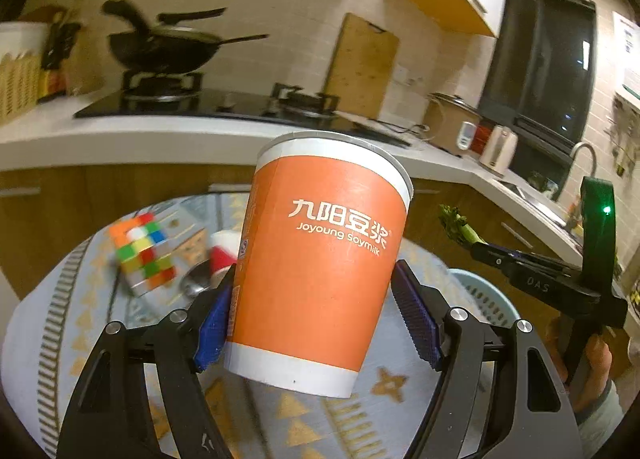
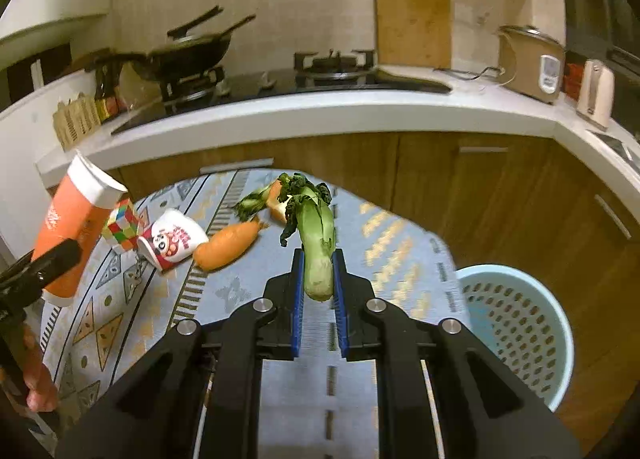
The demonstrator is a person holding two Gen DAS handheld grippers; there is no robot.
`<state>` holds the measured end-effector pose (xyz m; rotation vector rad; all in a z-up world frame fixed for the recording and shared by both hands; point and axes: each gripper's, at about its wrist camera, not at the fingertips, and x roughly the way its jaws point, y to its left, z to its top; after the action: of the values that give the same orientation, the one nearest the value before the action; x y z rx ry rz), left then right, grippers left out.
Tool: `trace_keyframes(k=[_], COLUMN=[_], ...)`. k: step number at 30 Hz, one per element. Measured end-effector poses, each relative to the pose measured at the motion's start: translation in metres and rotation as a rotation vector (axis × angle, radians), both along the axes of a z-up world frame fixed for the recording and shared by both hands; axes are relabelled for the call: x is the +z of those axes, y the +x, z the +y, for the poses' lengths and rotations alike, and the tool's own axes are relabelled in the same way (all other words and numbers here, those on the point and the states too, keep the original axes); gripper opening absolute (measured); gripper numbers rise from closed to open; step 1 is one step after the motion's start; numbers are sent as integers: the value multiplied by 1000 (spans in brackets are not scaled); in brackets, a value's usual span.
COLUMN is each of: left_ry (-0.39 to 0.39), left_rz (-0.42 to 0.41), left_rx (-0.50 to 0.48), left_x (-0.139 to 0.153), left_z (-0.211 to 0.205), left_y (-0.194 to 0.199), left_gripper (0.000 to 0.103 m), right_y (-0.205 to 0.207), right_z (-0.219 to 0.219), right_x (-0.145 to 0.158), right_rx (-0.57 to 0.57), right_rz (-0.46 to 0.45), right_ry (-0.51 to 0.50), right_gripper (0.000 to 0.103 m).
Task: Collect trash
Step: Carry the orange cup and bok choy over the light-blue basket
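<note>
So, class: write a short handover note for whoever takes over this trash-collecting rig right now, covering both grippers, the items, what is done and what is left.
Left gripper: jaws shut on the orange paper cup, lifted off the table.
Right gripper: jaws shut on the bok choy stem, also lifted.
Blue basket: on the floor right of the table, looks empty.
On the tablecloth: small tipped cup, carrot, puzzle cube, more vegetable scraps.
Done: two items picked up.
Left: drop both in the basket, then collect the remaining trash.

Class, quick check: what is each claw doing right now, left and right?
Left claw: closed on the orange soymilk cup, lifted off the table.
Right claw: closed on the stem of the green leafy vegetable.
</note>
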<state>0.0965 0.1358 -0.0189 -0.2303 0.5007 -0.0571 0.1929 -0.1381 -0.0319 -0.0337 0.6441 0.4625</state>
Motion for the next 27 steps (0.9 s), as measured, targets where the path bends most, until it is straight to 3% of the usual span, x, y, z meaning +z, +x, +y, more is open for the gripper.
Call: trace_keyframes(k=[14,27], left_ry=[41,39], left_rz=[-21,70], left_rx=[-208,-352], left_x=[20,-6], left_z=[-118,-209], left_y=[49,104], left_gripper=[72,72], right_y=[-16,-4], right_z=[-105,-182], right_x=[27,-5], right_rx=[-200,-353], right_rz=[-42,47], right_ry=[38,72], right_gripper=[11,11])
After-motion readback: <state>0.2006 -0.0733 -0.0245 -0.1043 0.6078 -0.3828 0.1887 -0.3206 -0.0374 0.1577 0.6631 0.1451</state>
